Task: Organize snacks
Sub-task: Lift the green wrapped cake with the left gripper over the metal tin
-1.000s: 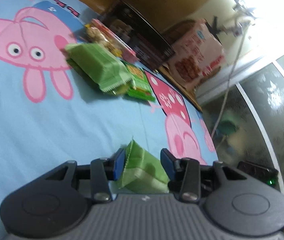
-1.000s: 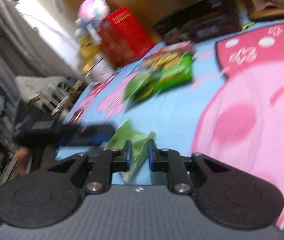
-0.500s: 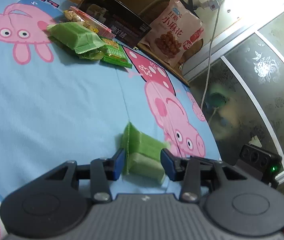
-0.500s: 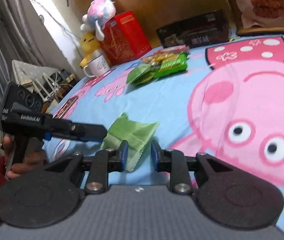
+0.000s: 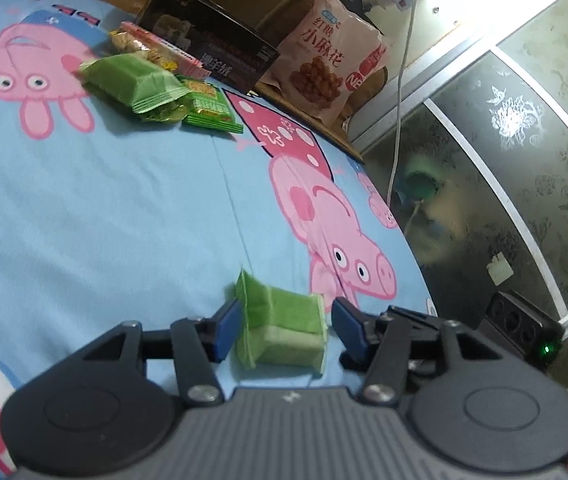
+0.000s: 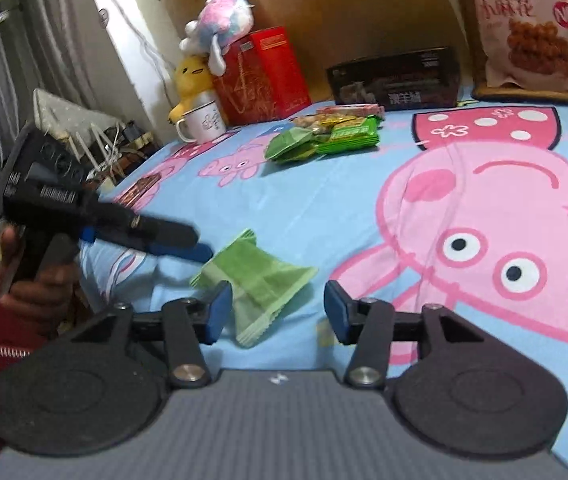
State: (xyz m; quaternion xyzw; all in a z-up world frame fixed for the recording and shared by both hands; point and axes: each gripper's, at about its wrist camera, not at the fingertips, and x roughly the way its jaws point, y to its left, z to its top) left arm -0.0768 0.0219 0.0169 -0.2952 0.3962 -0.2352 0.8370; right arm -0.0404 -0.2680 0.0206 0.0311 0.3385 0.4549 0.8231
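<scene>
Green snack packet (image 5: 284,326) lies flat on the blue sheet (image 5: 96,208), near edge, between the spread jaws of both grippers. Left gripper (image 5: 285,326) released, pads beside the packet's ends, not pinching. Right gripper (image 6: 274,306) released too, over the same packet (image 6: 256,278). Snack pile (image 6: 323,138) sits far off. Risk: 2 grippers on 1 packet collide, or the thin wrapper slips or crumples on the soft sheet.

Right hand-held gripper (image 6: 274,312), jaws spread, over a green snack packet (image 6: 258,280).
Packet lies flat on the cartoon-pig bedsheet (image 6: 323,208); left hand-held gripper (image 6: 200,250) just beside it; snack pile (image 6: 323,138) well apart.
</scene>
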